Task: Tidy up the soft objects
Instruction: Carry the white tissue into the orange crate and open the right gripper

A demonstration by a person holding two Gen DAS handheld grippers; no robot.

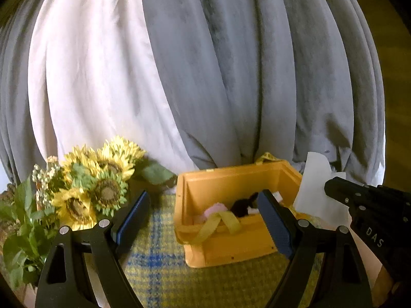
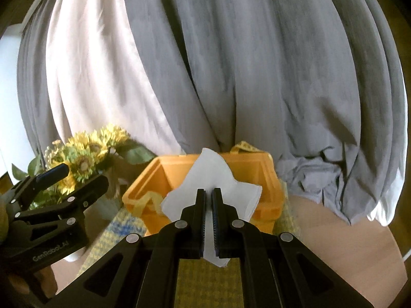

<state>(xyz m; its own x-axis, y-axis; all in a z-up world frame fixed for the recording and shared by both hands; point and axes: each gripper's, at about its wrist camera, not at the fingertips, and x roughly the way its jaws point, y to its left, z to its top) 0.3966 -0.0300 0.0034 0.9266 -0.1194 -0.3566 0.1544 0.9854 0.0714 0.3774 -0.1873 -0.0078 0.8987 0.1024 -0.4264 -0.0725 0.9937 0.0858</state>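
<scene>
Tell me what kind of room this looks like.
Probably a home living space: long grey and white curtains hang behind a table with a yellow plaid cloth, a sunflower bouquet and a yellow storage bin.

Yellow bin [image 1: 231, 179] between spread left gripper [image 1: 203, 197] fingers [image 1: 133, 213].

Light wooden worktop [image 2: 334, 220], yellow-and-blue checked cloth [image 1: 159, 269] spread over it, yellow bin [image 1: 231, 246] sitting on the cloth, sunflower bunch [image 1: 84, 184] just left, crumpled grey fabric [image 2: 308, 177] heaped at the right.
</scene>
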